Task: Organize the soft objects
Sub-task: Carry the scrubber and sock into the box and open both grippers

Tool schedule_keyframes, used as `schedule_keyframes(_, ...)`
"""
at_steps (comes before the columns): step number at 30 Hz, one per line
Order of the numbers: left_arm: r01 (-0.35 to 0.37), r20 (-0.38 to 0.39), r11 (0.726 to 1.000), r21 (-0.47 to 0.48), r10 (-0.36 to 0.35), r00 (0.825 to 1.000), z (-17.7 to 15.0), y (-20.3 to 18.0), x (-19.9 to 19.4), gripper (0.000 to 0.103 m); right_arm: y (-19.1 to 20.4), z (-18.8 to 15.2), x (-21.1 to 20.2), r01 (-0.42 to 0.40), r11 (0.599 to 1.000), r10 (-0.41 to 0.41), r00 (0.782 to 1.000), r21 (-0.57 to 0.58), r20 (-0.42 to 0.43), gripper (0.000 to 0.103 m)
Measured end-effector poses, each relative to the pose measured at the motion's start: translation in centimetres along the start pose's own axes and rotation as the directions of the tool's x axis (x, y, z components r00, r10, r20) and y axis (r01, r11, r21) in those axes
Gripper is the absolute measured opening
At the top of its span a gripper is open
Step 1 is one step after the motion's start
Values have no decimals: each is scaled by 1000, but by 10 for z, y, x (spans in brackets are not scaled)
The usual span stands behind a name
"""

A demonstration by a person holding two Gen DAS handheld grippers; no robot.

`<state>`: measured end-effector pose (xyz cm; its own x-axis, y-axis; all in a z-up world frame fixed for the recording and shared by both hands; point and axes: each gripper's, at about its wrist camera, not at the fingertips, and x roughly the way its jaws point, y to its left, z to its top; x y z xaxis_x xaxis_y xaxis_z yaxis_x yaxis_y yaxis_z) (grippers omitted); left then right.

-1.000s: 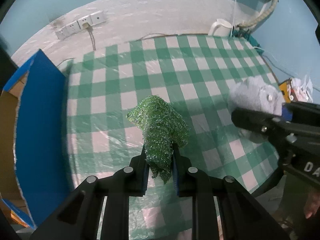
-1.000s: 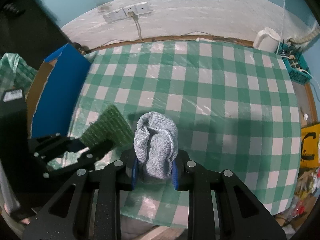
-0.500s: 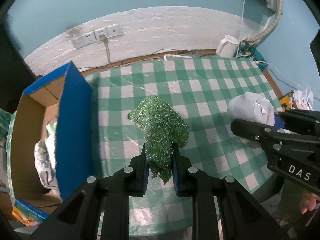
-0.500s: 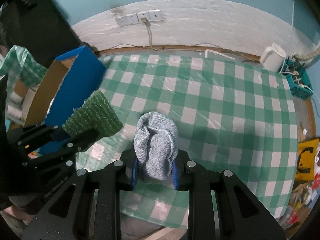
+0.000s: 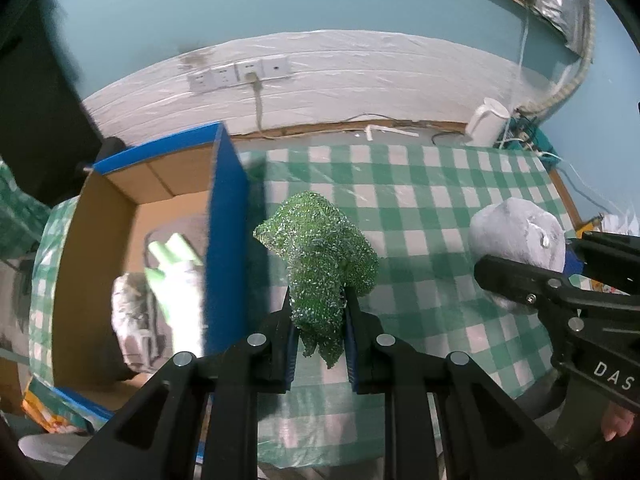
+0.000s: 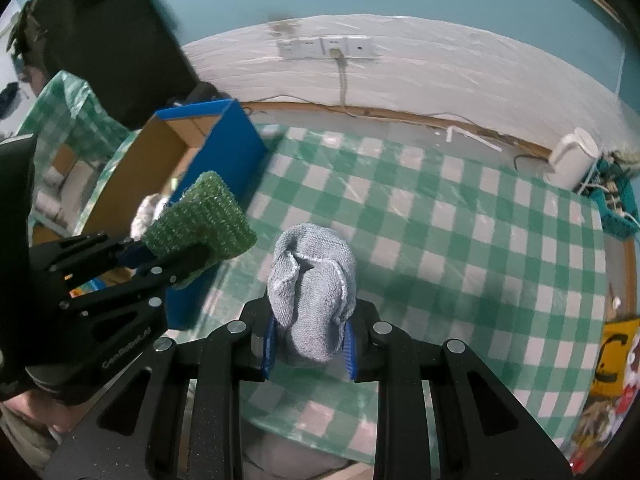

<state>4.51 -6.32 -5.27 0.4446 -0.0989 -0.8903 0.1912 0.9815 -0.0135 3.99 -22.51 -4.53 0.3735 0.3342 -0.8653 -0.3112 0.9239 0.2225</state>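
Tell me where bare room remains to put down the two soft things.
Free: the checkered tablecloth between the blue box and the white kettle. Crowded: the box's floor, with a green-fingered glove and grey cloth.

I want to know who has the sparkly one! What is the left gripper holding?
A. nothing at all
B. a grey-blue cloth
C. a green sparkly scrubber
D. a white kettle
C: the left gripper is shut on the green sparkly scrubber, while the grey-blue cloth sits in the right gripper.
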Motion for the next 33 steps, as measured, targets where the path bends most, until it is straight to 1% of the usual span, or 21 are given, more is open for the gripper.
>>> schedule_keyframes(10, -40, 19, 996, -76, 42, 999, -1, 48, -13, 20, 43, 21, 12, -29, 997, 29, 1000, -68, -6, 24)
schedule_keyframes(21, -88, 2, 980, -178, 90, 996, -16, 109, -10, 20, 99, 42, 31, -74, 987, 70, 997, -144, -32, 24)
schedule_keyframes(27, -105, -7, 968, -228, 107, 994, -28, 142, -9, 20, 135, 57, 50, -117, 971, 106, 992, -207, -63, 24)
schedule_keyframes(31, -117, -19, 958, -261, 116, 993, -35, 164, -8, 20, 157, 64, 66, -133, 961, 113, 989, -241, -96, 24)
schedule_keyframes(33, -141, -23, 953, -268, 140, 990, -37, 173, -7, 20, 166, 66, 74, -146, 957, 121, 986, -250, -114, 24)
